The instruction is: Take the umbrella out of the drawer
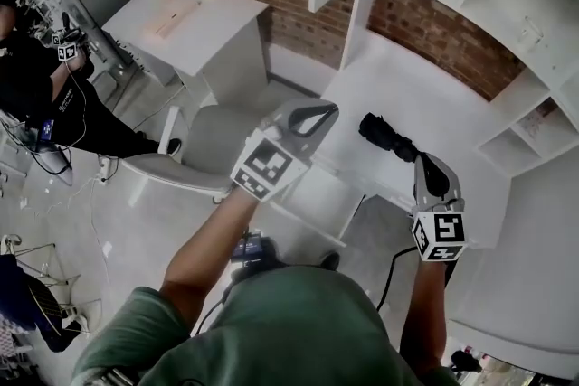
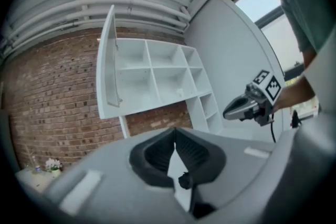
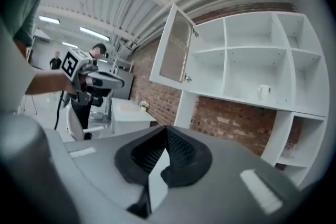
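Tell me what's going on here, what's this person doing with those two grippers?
A person in a green shirt holds a gripper in each hand, both lifted in front of a white desk and shelf unit. The left gripper and the right gripper are both shut with nothing between their jaws. A black folded thing, apparently the umbrella, lies on the desk just past the right gripper's tip in the head view, and neither gripper holds it.

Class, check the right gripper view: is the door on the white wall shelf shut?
No, the door stands swung outward at the left of the white wall shelf.
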Tool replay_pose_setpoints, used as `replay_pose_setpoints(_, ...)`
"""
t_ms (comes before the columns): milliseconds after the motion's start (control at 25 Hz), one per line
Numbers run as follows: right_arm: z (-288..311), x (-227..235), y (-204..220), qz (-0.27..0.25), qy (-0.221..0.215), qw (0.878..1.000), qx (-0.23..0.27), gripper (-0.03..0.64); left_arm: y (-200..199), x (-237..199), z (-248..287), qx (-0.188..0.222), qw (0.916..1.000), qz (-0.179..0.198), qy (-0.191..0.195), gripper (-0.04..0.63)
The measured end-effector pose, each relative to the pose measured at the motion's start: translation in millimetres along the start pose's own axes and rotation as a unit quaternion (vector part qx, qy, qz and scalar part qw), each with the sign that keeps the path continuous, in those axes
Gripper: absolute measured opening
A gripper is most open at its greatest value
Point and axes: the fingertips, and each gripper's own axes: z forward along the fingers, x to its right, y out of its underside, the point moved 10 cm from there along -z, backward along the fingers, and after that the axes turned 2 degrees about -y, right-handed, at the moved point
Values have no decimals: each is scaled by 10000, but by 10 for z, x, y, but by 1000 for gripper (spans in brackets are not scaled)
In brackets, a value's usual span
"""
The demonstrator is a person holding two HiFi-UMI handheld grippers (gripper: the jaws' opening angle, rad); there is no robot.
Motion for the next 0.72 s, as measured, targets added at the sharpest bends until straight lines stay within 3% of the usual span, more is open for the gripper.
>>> replay_pose_setpoints(200,-337,-283,-376,498,-497,9946,758,8,-236,-16,-494,626,9971,-422,-80,3)
replay_pose_setpoints(360,-502,-455,-581,634,-616,9918,923,6,-375,6,-807,1129,9913,-674,-80,3)
replay_pose_setpoints(720,-509,-596,-844,522,-599,9930,872,6,-316,-68,-1039,1015,9916,-805,57,3)
